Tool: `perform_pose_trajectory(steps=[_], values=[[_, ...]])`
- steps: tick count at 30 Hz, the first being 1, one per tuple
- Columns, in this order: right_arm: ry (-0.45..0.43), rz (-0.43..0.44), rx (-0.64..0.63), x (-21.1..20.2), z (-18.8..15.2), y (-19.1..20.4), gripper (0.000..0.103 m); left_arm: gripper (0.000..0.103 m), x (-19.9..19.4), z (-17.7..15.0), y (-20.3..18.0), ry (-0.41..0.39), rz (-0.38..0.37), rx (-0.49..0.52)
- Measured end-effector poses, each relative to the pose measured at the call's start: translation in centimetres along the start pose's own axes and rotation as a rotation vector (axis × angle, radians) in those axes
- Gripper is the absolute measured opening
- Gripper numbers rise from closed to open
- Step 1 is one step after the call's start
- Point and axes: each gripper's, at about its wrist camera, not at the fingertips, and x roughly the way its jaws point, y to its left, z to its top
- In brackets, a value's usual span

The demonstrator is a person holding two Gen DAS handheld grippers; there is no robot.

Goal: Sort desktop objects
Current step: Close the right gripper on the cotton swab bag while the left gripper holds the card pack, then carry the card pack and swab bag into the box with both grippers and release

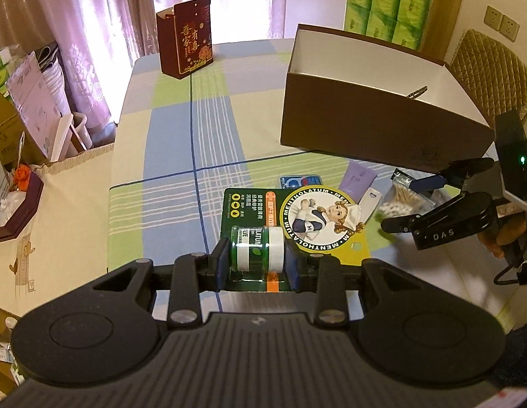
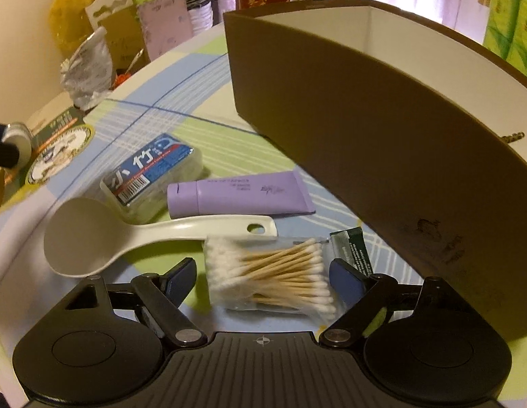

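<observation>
Left claw (image 1: 256, 255): clamped on Mentholatum jar pack (image 1: 263, 248).
Right claw (image 2: 263, 275): spread wide around cotton swab bag (image 2: 270, 275), not gripping.

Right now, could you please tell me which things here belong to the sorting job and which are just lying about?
Job: Mentholatum pack in the left tongs, cotton swabs between the open right tongs, purple tube, spoon, floss box, brown box.

Lying about: red gift bag, tissue packs.

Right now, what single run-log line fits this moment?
left tool: shut on Mentholatum jar pack | right tool: open around cotton swab bag | brown box: open, not yet loaded
</observation>
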Motion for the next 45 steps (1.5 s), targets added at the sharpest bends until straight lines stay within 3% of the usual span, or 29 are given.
perform_pose_trajectory(steps=[3,5,6,16,32,45], values=[[-0.003,-0.016,-0.031,0.2,-0.2,0.2,0.069,0.028,0.1,0.1,0.1,0.000,0.000,-0.004],[-0.009,-0.016,-0.033,0.1,-0.1,0.1,0.044,0.028,0.2,0.1,0.2,-0.001,0.000,-0.009],[-0.009,-0.018,-0.031,0.0,0.0,0.0,0.040,0.028,0.3,0.1,0.2,-0.001,0.000,-0.010],[-0.001,-0.033,-0.055,-1.1,-0.8,0.2,0.018,0.028,0.3,0.3,-0.2,-0.009,-0.015,0.004],[-0.058,0.063,0.078,-7.6,-1.9,-1.3,0.014,0.028,-0.1,1.4,-2.0,-0.040,-0.059,0.051],[-0.123,0.023,0.230,-13.7,-2.1,-5.6,0.014,0.028,-0.5,5.1,-3.8,-0.122,-0.119,0.095]])
